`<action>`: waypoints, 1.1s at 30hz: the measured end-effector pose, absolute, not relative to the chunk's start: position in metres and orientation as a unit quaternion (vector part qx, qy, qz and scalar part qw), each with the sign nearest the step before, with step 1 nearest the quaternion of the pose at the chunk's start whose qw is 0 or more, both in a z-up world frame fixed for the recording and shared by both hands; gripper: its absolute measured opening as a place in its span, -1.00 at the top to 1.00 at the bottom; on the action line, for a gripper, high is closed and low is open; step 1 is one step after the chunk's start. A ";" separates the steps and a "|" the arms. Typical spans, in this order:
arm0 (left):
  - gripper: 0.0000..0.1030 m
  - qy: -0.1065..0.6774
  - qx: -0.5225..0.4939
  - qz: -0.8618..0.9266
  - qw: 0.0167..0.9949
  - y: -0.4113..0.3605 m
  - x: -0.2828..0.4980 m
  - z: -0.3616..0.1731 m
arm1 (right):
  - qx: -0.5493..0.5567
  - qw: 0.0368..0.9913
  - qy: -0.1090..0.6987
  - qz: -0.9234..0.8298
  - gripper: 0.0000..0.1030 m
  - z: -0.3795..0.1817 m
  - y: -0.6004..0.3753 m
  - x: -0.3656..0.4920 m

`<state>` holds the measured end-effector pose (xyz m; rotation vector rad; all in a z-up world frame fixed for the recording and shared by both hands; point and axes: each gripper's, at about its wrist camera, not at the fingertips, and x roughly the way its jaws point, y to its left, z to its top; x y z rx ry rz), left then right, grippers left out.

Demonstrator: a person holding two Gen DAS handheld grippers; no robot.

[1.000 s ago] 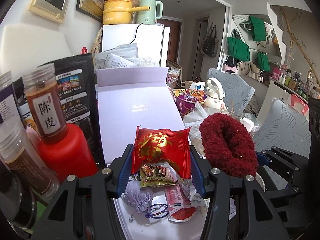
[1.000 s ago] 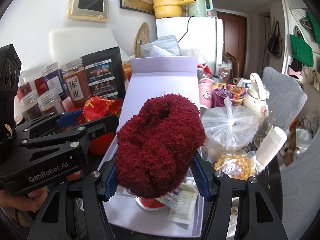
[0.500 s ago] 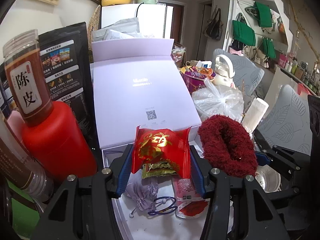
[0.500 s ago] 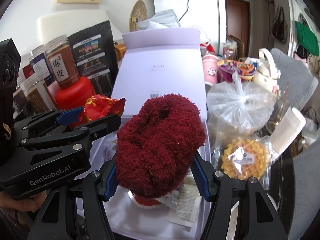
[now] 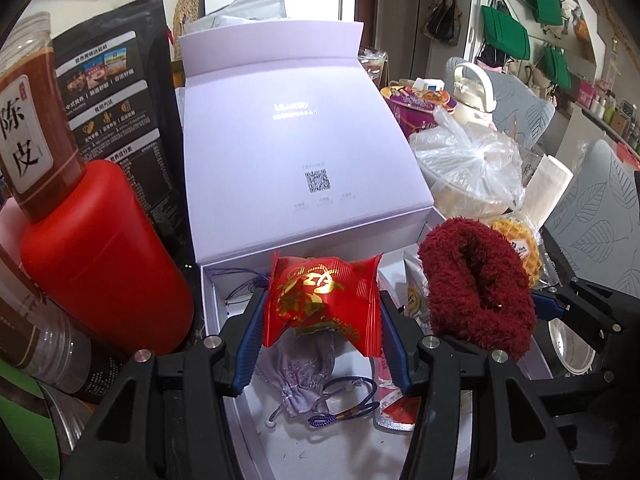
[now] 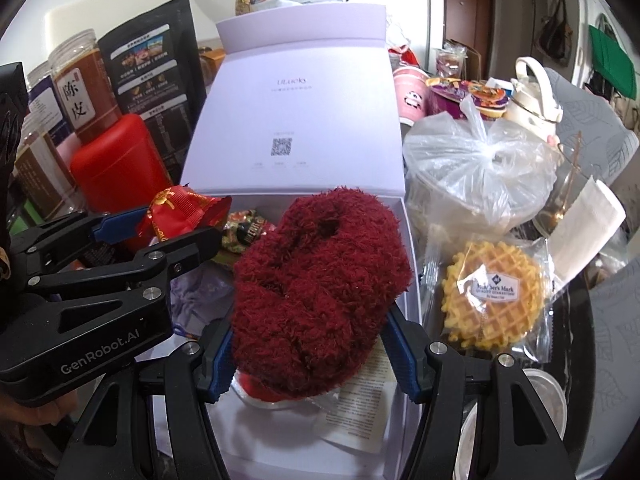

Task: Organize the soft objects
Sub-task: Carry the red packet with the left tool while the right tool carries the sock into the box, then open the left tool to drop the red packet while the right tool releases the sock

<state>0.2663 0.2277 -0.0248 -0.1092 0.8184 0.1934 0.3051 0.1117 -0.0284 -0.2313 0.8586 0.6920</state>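
Both grippers have moved closer to and lower over the open box (image 5: 216, 304) vs. 1.0 s ago: lid panel now fills more of each view, and box interior sits directly beneath the held items.

Left gripper (image 5: 322, 312): jaws closed to approx. packet width, blue pads pressing both side edges of a red foil packet (image 5: 320, 300), held upright. Packet hangs over the box's near-left part, above a lilac pouch (image 5: 300, 364) and a blue cord (image 5: 344, 396) lying on the box floor at 6 o'clock from it.

Right gripper (image 6: 310, 332): jaws wider apart, clamped on a dark red fuzzy sock (image 6: 320, 280), squeezed at its lower end so the bulk stands above the pads. Sock hovers over the box's right half; a paper leaflet (image 6: 360, 404) and another packet lie beneath.

Why so held (judgement): soft items are pinched by the sides and carried above the box so they can drop straight in w/o snagging the walls. Lid leans back at 12 o'clock, keeping the opening free.

Surroundings: red jar (image 5: 104, 256) at 9 o'clock of box; wrapped waffle (image 6: 492, 296) and tied plastic bag (image 6: 476, 164) at 3 o'clock, outside the box.

Neither item is released yet; both are touching only their pads, as far as visible.
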 end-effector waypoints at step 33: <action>-0.02 0.456 -0.048 0.084 0.885 0.226 0.286 -0.051 | -0.195 0.828 0.435 0.295 -0.62 -0.039 0.114 0.303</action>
